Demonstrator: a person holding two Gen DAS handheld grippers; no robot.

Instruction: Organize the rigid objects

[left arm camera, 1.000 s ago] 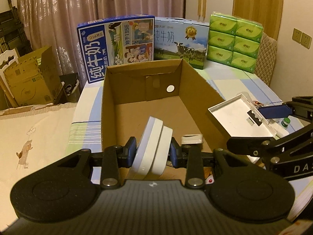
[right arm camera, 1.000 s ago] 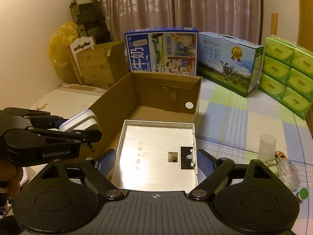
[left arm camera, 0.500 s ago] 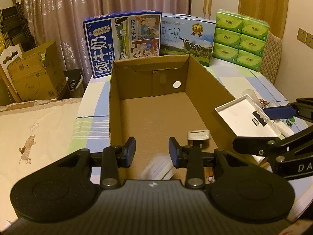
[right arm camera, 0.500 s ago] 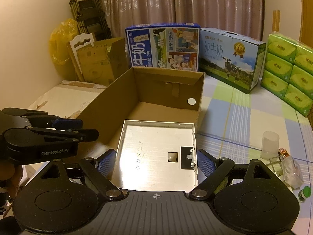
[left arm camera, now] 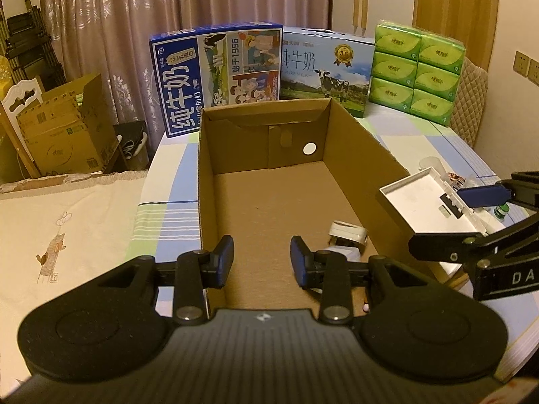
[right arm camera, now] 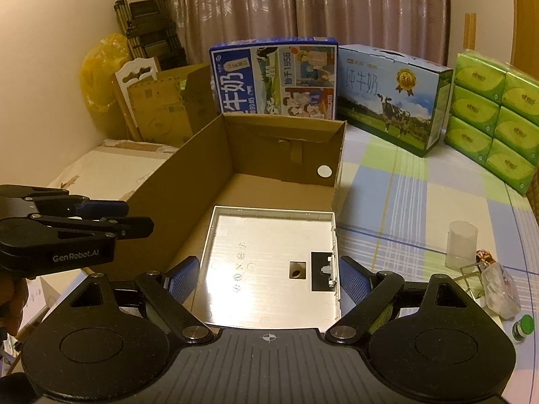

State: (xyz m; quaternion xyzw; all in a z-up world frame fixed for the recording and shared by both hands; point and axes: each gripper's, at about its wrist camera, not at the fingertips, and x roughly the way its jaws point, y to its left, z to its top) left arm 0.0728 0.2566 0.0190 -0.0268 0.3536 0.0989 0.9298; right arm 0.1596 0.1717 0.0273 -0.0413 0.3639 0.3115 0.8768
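An open cardboard box (left arm camera: 209, 175) stands on the table; it also shows in the right wrist view (right arm camera: 188, 168). My left gripper (left arm camera: 262, 262) is open and empty above the box's near end. A small white object (left arm camera: 347, 232) lies on the box floor at the near right. My right gripper (right arm camera: 266, 276) is shut on a flat white square tray (right arm camera: 269, 256) and holds it level over the box's right wall. The tray (left arm camera: 427, 202) shows to the right in the left wrist view.
Two milk cartons (left arm camera: 219, 77) (left arm camera: 326, 67) and stacked green tissue packs (left arm camera: 417, 70) stand behind the box. A clear cup (right arm camera: 460, 245), a small clear container (right arm camera: 498, 289) and a green-capped vial (right arm camera: 522, 326) lie on the checked tablecloth at the right. Cardboard boxes (left arm camera: 60, 128) stand at the left.
My left gripper opened and let go of the white round object, which dropped into the box out of view. The left gripper then lifted back. The right gripper kept holding the tray.
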